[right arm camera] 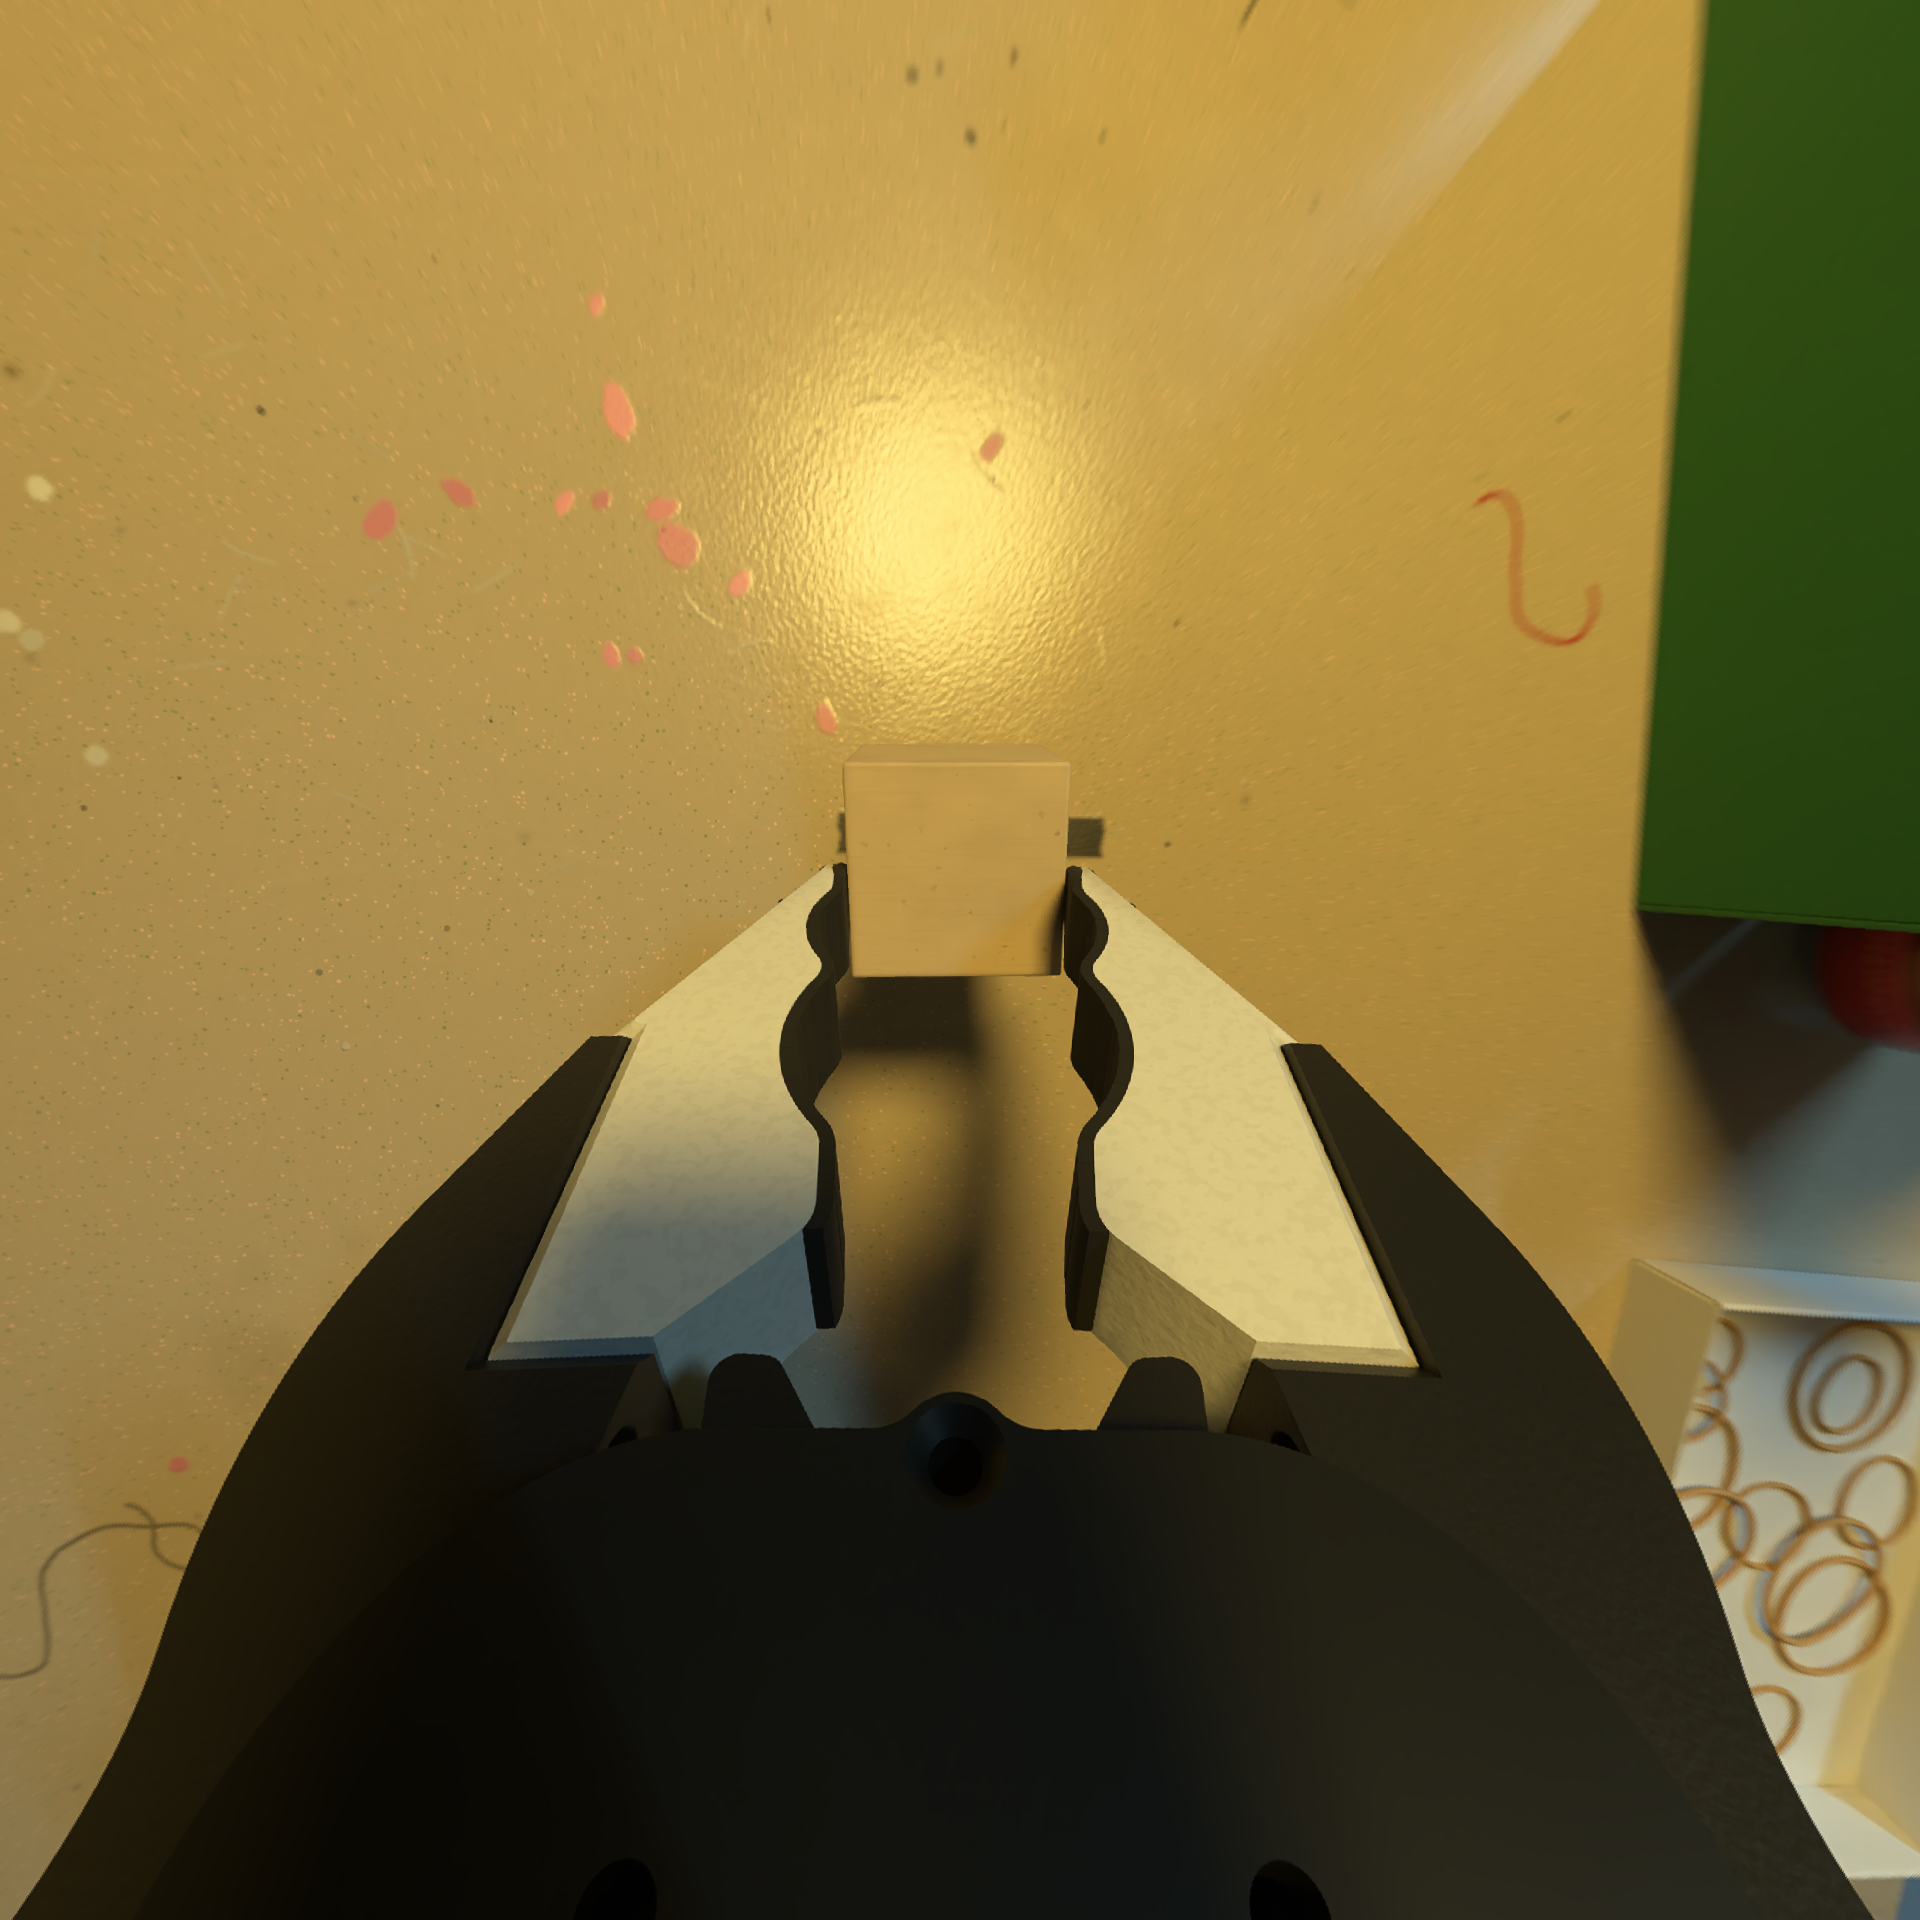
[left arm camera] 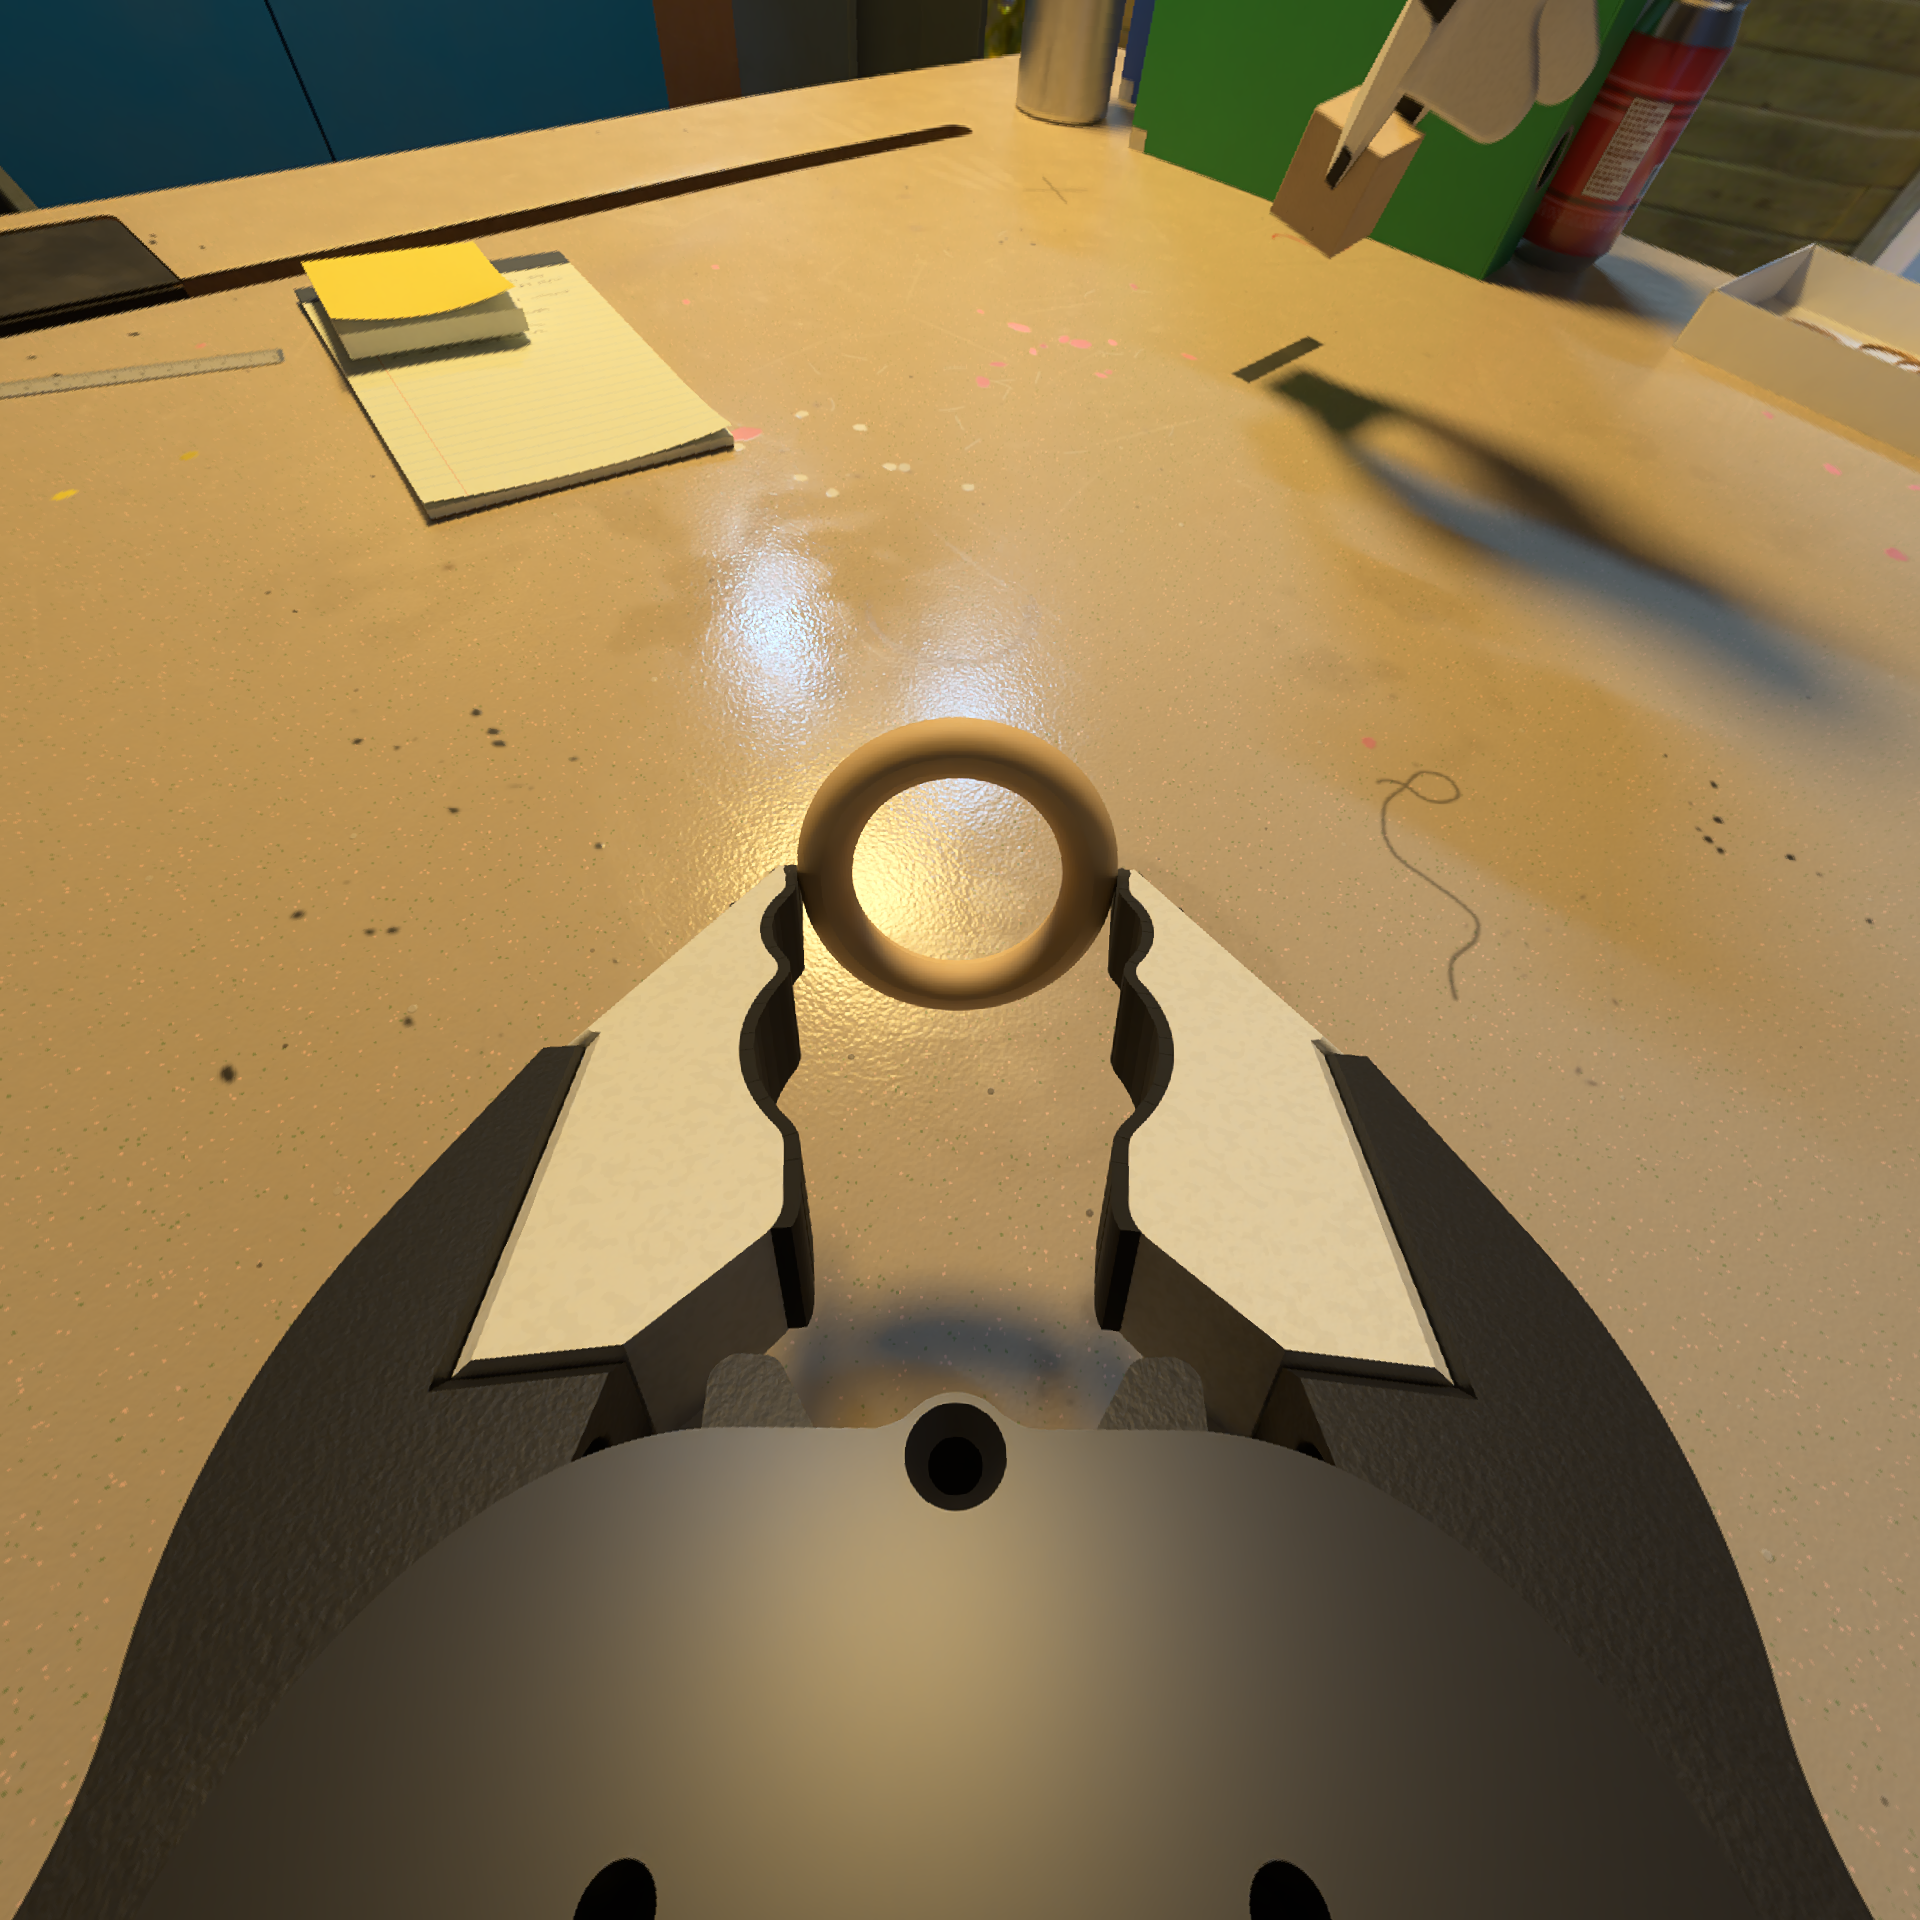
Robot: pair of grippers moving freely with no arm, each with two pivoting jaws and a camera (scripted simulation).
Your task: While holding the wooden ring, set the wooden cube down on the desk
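Note:
My left gripper (left arm camera: 957,883) is shut on the wooden ring (left arm camera: 831,831), which stands upright between the fingertips above the tan desk (left arm camera: 312,779). My right gripper (right arm camera: 957,883) is shut on the pale wooden cube (right arm camera: 956,852) and holds it above the desk (right arm camera: 312,831), with its shadow on the surface below. The right gripper (left arm camera: 1371,135) and the cube (left arm camera: 1340,203) also show at the far right of the left wrist view, raised above the desk.
A lined notepad (left arm camera: 540,416) with a yellow sticky pad (left arm camera: 400,281) lies far left. A green box (left arm camera: 1247,94), a metal cylinder (left arm camera: 1065,62) and a red extinguisher (left arm camera: 1631,135) stand at the back right. A white tray (right arm camera: 1683,1382) of rubber bands (right arm camera: 1818,1600) is at the right.

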